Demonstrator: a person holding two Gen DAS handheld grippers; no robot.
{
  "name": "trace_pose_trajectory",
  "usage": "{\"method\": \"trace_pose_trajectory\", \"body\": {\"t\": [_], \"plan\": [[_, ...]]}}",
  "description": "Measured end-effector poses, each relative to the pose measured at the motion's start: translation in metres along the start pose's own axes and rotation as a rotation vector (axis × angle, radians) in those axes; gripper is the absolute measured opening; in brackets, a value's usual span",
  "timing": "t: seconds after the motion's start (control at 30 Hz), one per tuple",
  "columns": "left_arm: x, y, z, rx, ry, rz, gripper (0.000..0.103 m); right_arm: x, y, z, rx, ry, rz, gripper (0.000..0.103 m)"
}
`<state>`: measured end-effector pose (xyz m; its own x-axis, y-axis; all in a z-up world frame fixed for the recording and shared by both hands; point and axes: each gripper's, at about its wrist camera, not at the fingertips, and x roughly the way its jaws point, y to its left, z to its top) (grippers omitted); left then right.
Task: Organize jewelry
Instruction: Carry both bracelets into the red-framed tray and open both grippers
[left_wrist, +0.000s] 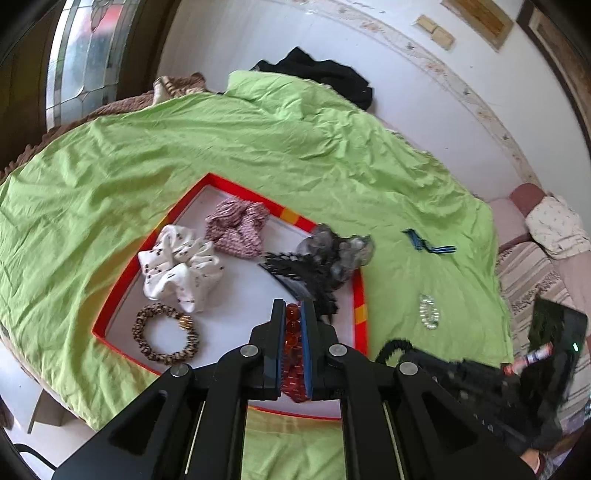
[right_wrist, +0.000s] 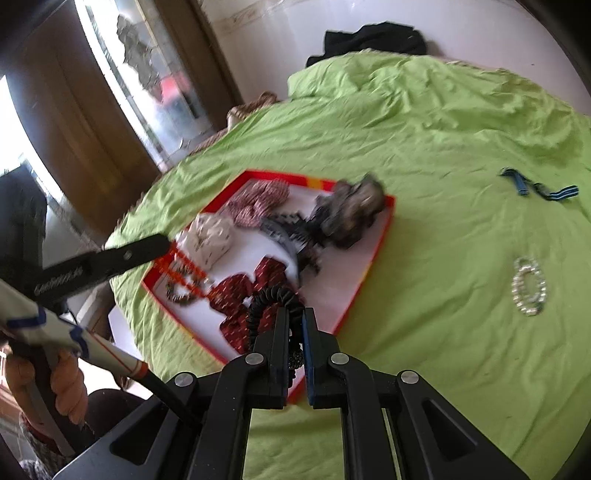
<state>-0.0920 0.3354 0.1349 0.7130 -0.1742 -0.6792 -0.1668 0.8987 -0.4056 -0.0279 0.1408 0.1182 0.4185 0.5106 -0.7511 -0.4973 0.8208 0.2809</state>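
My left gripper (left_wrist: 293, 308) is shut on an amber bead bracelet (left_wrist: 293, 325), held over the red-rimmed white tray (left_wrist: 360, 295). Below it lies a dark red scrunchie (left_wrist: 293, 384). In the right wrist view the beads (right_wrist: 186, 273) hang blurred from the left gripper's finger (right_wrist: 147, 247). My right gripper (right_wrist: 295, 314) is shut on a black coil hair tie (right_wrist: 271, 297), above the tray's near right side and the red scrunchie (right_wrist: 240, 291). A clear bead bracelet (right_wrist: 530, 286) and a blue ribbon (right_wrist: 535, 186) lie on the green sheet (right_wrist: 443, 147) to the right of the tray.
In the tray lie a white scrunchie (left_wrist: 181, 266), a pink one (left_wrist: 236, 229), a leopard hair tie (left_wrist: 166, 332), a grey scrunchie (left_wrist: 332, 251) and a black comb (left_wrist: 295, 269). Black cloth (left_wrist: 325, 74) sits at the bed's far edge. A hand (right_wrist: 66, 384) holds the left gripper's handle.
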Motion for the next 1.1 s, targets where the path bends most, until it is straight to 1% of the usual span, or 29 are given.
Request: {"method": "trace_pose_trajectory", "body": {"t": [0.13, 0.27, 0.37, 0.53, 0.83, 1.1], "plan": [[0.021, 0.015, 0.000, -0.021, 0.028, 0.083, 0.007, 0.019, 0.009, -0.006, -0.015, 0.034, -0.001, 0.007], [0.031, 0.026, -0.001, -0.042, 0.046, 0.118, 0.007, 0.035, 0.013, -0.009, -0.031, 0.057, -0.011, 0.007], [0.033, 0.025, -0.002, -0.024, 0.030, 0.174, 0.007, 0.046, 0.017, -0.012, -0.047, 0.076, -0.023, 0.007], [0.030, 0.016, -0.004, 0.027, -0.012, 0.245, 0.007, 0.059, 0.020, -0.018, -0.054, 0.103, -0.021, 0.007], [0.025, 0.000, -0.005, 0.104, -0.080, 0.342, 0.007, 0.061, 0.023, -0.022, -0.066, 0.108, -0.030, 0.007], [0.022, -0.007, -0.006, 0.132, -0.107, 0.374, 0.007, 0.054, 0.024, -0.023, -0.069, 0.084, -0.031, 0.010]]}}
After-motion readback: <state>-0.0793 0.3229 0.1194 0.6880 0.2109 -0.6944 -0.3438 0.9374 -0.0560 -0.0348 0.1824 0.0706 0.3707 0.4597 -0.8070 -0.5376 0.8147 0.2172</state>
